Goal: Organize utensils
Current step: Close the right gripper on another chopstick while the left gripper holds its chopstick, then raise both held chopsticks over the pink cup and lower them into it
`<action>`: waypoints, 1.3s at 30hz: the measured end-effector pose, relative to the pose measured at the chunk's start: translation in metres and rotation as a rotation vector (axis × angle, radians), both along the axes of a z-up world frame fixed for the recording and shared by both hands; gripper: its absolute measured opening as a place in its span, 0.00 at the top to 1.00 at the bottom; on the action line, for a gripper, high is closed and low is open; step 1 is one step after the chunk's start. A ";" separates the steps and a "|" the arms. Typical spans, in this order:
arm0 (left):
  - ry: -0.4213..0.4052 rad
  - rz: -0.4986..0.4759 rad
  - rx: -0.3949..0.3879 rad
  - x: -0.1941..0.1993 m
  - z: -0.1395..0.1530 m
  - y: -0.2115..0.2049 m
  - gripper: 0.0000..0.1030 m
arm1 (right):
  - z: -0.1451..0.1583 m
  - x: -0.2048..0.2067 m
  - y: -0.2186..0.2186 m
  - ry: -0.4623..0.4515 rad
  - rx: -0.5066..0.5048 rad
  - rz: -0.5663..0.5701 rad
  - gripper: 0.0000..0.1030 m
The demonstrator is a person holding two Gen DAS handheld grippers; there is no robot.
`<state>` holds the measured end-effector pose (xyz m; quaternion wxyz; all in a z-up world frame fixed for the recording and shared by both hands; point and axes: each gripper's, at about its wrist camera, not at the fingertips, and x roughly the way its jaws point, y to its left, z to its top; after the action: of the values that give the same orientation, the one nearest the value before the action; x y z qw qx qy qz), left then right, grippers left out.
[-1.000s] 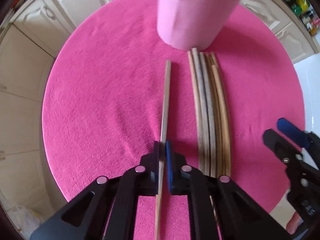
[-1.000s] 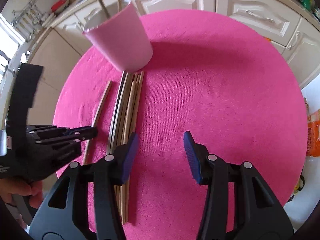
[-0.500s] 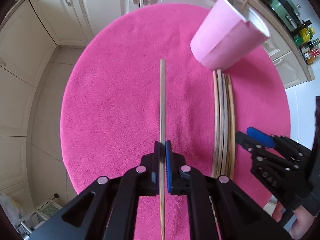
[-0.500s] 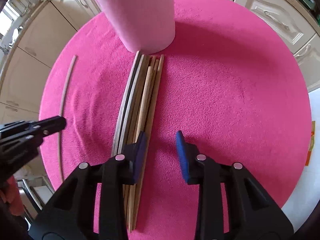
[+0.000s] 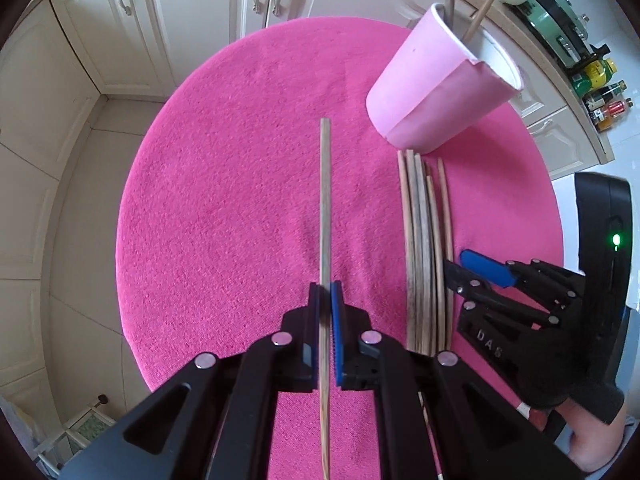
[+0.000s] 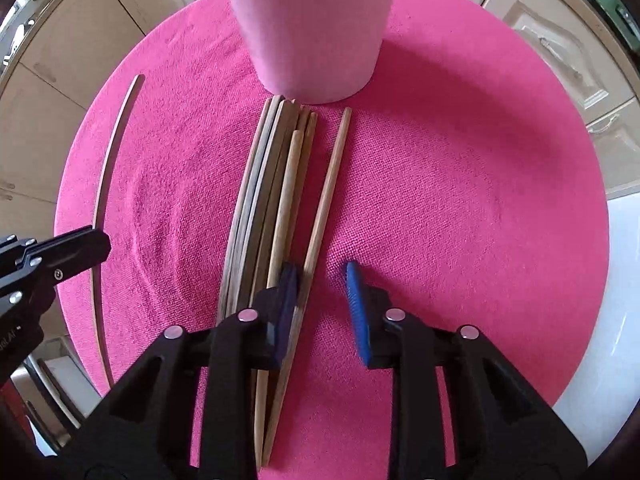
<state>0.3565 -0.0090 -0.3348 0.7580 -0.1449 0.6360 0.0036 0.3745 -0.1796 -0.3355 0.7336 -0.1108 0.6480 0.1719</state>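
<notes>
Left wrist view is showing the left gripper (image 5: 325, 296) squeezing one chopstick (image 5: 325, 200) mid-frame, while the right gripper (image 6: 320, 280) is closing around a loose stick (image 6: 326, 192) beside about six more, and two are already standing in the pink cup (image 5: 432, 92) at upper right.

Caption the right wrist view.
Right gripper closing around the outermost chopstick of the bundle below the pink cup.
</notes>
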 end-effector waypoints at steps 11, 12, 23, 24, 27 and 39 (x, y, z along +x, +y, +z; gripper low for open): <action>-0.022 -0.035 0.001 0.004 0.012 -0.009 0.95 | 0.001 0.018 -0.044 0.098 0.123 -0.087 0.95; -0.031 -0.035 0.005 0.004 0.015 -0.011 0.95 | 0.002 0.017 -0.049 0.102 0.139 -0.101 0.95; -0.179 -0.069 -0.008 0.009 0.064 -0.024 0.95 | 0.051 0.007 -0.109 0.040 0.362 -0.190 0.95; -0.204 -0.073 -0.010 0.009 0.071 -0.027 0.95 | 0.052 0.008 -0.110 0.034 0.371 -0.186 0.95; -0.271 -0.085 -0.014 0.009 0.090 -0.035 0.95 | 0.065 0.004 -0.110 -0.001 0.424 -0.186 0.95; -0.547 -0.116 0.096 0.018 0.172 -0.072 0.95 | 0.141 0.005 -0.106 -0.205 0.580 -0.158 0.95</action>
<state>0.3741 -0.0806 -0.1628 0.9063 -0.0681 0.4142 -0.0489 0.3799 -0.2855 -0.1942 0.8071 0.1367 0.5015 0.2799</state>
